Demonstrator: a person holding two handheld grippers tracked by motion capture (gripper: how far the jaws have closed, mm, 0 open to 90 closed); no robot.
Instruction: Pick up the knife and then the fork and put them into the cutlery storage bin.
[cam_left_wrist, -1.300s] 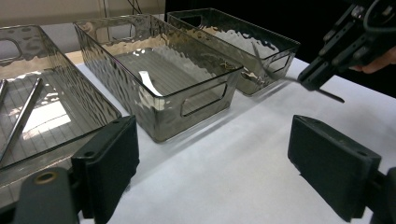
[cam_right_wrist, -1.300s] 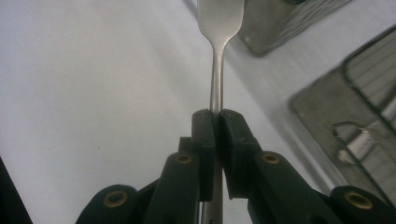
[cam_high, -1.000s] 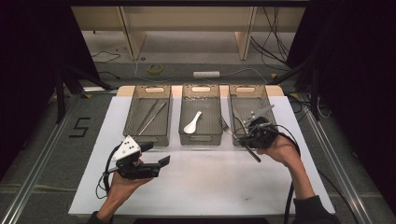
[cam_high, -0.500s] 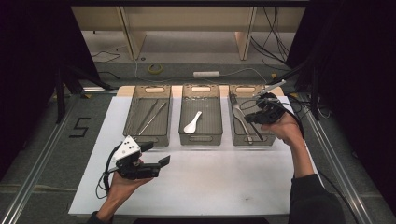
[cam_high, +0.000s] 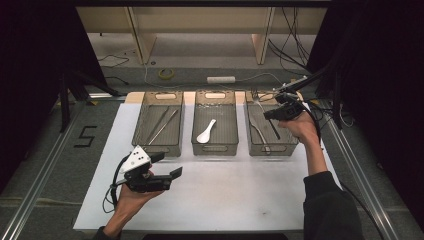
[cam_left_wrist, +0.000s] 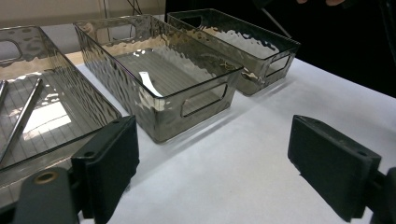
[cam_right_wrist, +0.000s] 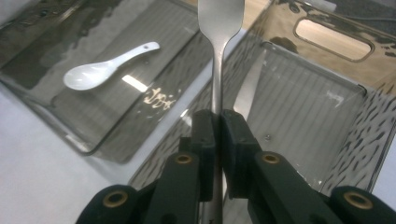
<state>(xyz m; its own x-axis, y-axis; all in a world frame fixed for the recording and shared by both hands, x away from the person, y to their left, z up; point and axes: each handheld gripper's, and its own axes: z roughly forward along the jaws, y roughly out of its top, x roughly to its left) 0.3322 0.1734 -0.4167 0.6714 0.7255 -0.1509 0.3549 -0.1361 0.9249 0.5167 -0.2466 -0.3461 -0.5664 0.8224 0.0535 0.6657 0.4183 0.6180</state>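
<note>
Now sorting: right gripper (cam_right_wrist: 215, 122) is clenched on a silver metal fork (cam_right_wrist: 218, 28) held above the right smoked-plastic bin (cam_high: 290, 145); next, lower and release. Left gripper (cam_left_wrist: 212, 163) idles, jaws wide apart.

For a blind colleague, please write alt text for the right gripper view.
The right gripper, jaws shut, holds a metal fork by its handle above grey plastic bins. A white spoon lies in the neighbouring bin.
</note>
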